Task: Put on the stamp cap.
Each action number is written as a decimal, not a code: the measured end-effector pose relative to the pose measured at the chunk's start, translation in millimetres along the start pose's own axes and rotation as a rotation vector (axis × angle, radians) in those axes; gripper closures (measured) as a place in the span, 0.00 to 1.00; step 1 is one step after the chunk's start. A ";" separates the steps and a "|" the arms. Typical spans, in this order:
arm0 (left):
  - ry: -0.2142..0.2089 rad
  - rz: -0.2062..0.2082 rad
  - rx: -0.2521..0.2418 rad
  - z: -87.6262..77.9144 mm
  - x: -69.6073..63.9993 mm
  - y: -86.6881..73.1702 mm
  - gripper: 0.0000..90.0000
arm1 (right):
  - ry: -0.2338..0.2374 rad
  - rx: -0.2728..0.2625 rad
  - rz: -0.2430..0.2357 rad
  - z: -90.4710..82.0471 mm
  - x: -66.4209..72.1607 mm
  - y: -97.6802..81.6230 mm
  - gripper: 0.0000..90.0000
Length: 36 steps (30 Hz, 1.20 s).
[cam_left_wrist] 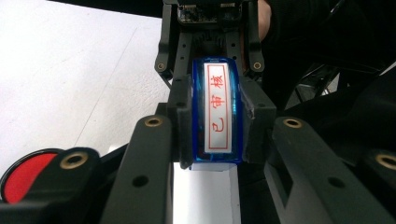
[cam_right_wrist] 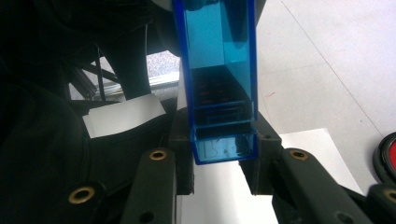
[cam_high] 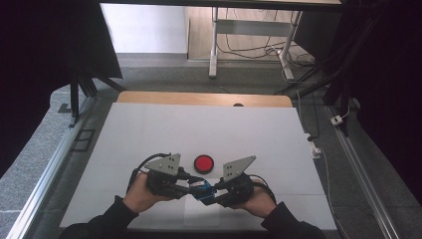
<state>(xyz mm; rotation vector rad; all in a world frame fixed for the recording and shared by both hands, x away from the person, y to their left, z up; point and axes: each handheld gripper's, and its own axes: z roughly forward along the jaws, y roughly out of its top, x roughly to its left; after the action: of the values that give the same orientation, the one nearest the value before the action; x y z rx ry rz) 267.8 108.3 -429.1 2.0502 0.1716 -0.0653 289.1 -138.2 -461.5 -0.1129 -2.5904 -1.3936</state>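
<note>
The left gripper (cam_high: 191,188) was closed on one end of a blue plastic stamp (cam_left_wrist: 217,114), its pads pressing the two long sides just beside the white label with red characters. The right gripper (cam_high: 211,191) was clamped on the other end of the stamp, gripping the clear blue casing near its lower edge. The stamp hung between the two grippers just above the white sheet (cam_high: 149,134), near the person's edge of the table (cam_high: 199,98).

The stamp looked light and stiff, a hard shell with smooth, probably slippery faces; the flat long sides seemed the safest place to hold, and squeezing too hard might crack the thin casing. Through its clear wall a dark block, likely the inking part, sat inside. Just beyond the grippers lay a round red ink pad (cam_high: 203,163), its lid off and its red surface bare.
</note>
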 end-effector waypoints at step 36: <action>-0.020 -0.008 -0.068 -0.7 2.0 -3.2 0.77 | -0.007 -0.048 -0.018 -4.6 3.0 3.4 0.76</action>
<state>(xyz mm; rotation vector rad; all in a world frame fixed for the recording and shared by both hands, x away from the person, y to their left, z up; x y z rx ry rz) 269.3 110.6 -431.8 1.9803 0.1668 -0.0838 287.3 -140.2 -455.7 -0.1026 -2.5700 -1.4650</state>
